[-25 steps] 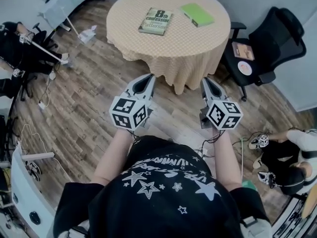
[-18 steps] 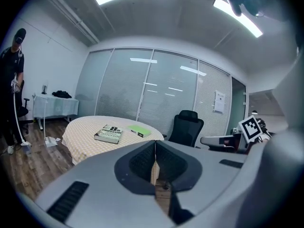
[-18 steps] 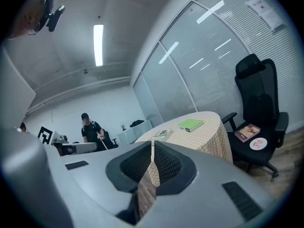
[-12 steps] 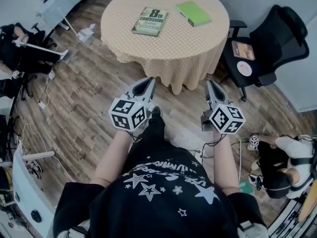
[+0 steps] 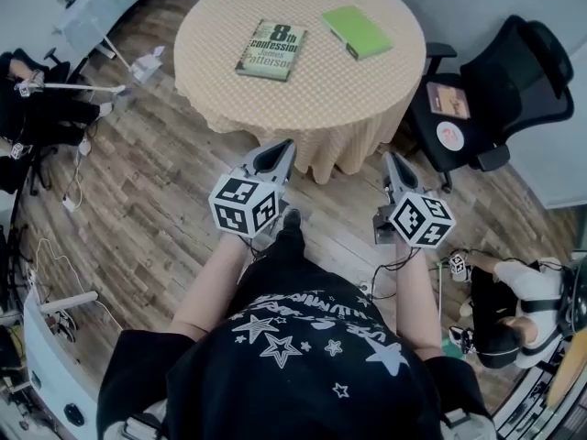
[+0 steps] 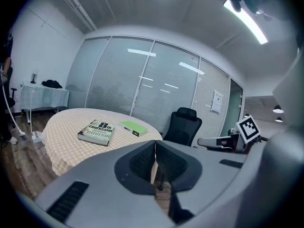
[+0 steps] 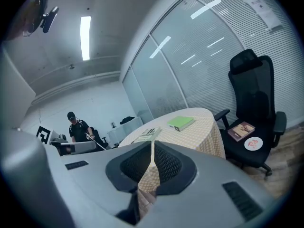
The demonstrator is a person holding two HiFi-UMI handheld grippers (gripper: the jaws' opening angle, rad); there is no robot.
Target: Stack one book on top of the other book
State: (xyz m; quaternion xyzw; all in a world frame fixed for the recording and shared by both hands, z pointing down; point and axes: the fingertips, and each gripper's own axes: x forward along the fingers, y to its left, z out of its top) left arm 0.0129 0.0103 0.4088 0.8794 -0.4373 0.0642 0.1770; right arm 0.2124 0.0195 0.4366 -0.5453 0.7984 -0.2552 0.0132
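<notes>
Green book (image 5: 357, 31) and grey paperback (image 5: 271, 49) lie apart on the round table (image 5: 303, 108). Left gripper (image 5: 281, 149) and right gripper (image 5: 393, 161) hang short of it, both pinched closed and empty. This looks like the approach; the next move calls for opening jaws at one book.

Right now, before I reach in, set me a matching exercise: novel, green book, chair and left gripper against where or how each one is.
Things:
1 novel
2 green book
3 chair
4 left gripper

Places or states, as the head view shows them:
A shut, empty, short of the table
B on the table, right of the other book
C black, standing right of the table
D on the table, left of the other book

Pairs: 1-D; 2-B; 3-C; 4-A
</notes>
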